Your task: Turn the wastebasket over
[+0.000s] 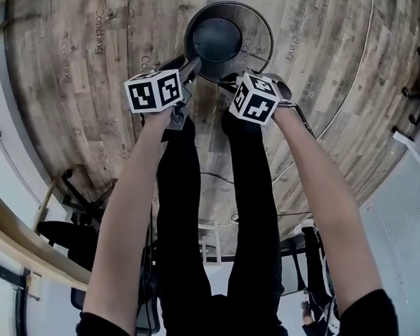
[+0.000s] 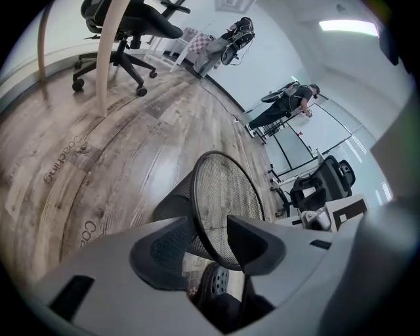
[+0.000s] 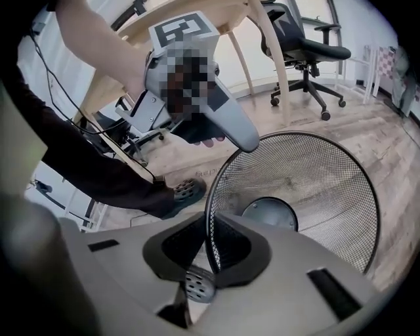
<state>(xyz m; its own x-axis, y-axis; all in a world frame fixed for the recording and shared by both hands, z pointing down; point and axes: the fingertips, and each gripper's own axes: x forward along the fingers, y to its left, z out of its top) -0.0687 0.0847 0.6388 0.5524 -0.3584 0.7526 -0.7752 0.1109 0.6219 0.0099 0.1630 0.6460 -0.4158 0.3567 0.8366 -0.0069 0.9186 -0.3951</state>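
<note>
Now my right gripper [image 3: 209, 246] pinches the near rim of the upright wastebasket [image 1: 221, 38] — my left gripper [image 2: 210, 239] straddles it, fingers half-wide, unclamped.

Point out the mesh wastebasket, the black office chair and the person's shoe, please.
mesh wastebasket [image 3: 321, 184], right gripper view, on its mesh wall.
black office chair [image 3: 320, 51], right gripper view, on its seat.
shoe [image 3: 178, 191], right gripper view, on its perforated top.

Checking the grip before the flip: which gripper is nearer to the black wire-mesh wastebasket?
Right. The right gripper is clamped on the rim of the black wire-mesh wastebasket; the left gripper straddles that rim, jaws apart, not gripping.
</note>
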